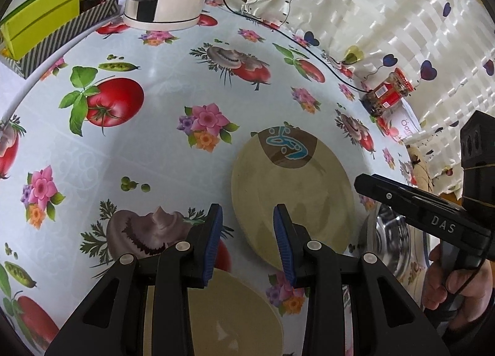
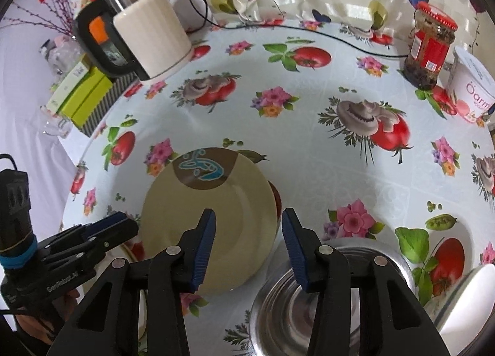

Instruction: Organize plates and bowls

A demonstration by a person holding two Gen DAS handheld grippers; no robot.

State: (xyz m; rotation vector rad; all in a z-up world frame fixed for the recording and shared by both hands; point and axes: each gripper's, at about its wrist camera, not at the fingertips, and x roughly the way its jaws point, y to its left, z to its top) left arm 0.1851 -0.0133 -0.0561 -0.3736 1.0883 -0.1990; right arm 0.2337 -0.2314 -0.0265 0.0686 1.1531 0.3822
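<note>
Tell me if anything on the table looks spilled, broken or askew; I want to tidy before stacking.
Nothing stands out. The beige plate lies flat on the tablecloth, the steel bowl sits upright beside it, and the jar and kettle stand upright near the curtain. No spills or cracks are visible.

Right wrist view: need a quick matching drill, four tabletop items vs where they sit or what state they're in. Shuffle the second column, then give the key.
Things:
1. beige plate with blue motif
2. steel bowl
3. red-lidded jar
4. kettle

Places or states:
A. far right, beside a yogurt tub
B. far left, next to the green boxes
C. lying flat mid-table, under the right gripper's left finger
D. at the near edge, below the right finger

Pairs: 1-C, 2-D, 3-A, 4-B
</note>
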